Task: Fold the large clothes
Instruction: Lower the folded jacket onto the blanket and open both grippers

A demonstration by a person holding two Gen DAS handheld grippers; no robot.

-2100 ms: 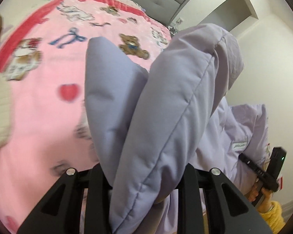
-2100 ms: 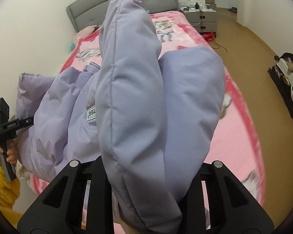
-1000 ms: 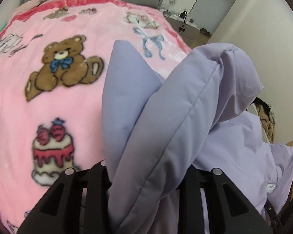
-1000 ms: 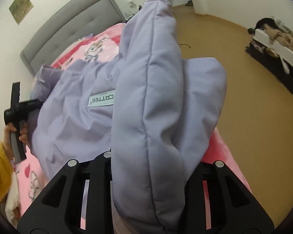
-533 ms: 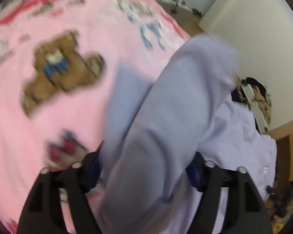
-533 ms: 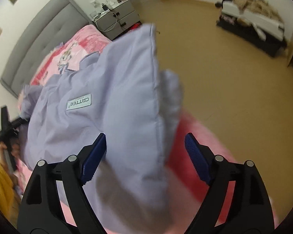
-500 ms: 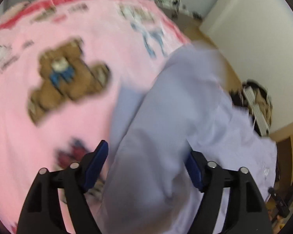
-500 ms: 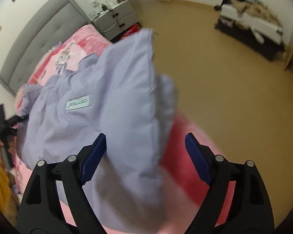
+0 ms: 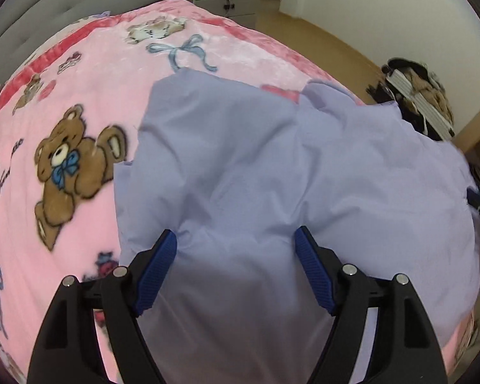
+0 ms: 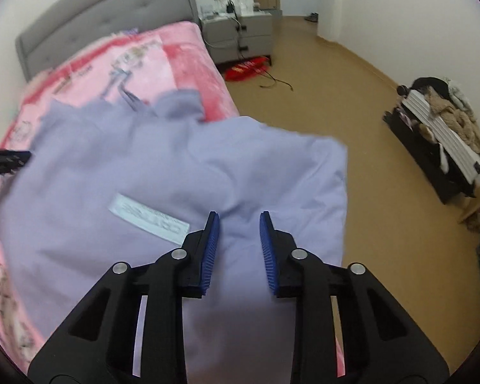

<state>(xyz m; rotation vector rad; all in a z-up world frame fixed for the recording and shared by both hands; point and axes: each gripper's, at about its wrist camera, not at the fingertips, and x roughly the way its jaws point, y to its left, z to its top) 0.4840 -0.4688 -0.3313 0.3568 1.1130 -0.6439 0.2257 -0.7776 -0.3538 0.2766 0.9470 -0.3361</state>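
A lilac padded jacket (image 9: 272, 166) lies spread on a bed covered by a pink blanket printed with teddy bears (image 9: 70, 172); it sits on the right-hand part of the bed, its right edge hanging just over the side above the tan floor (image 10: 368, 134). The left tongs (image 9: 235, 268) stand wide open, blue pads apart, gripping nothing, with the jacket's near edge lying between and under them. The right tongs (image 10: 239, 249) are open more narrowly and also hold nothing; the fabric lies directly beneath and ahead of them, beside a pale sewn-on label (image 10: 148, 213). From both tongs the garment stretches forward, toward the grey headboard (image 10: 105, 22); its longer side seems to run across, left to right, from one pair of tongs to the other. A raised, rumpled part, perhaps the collar or hood, lies at the far edge, so the jacket probably points toward the headboard, though blur makes this uncertain. Both hands look about equally close to the near edge. A bedside cabinet (image 10: 240, 36) stands beyond.
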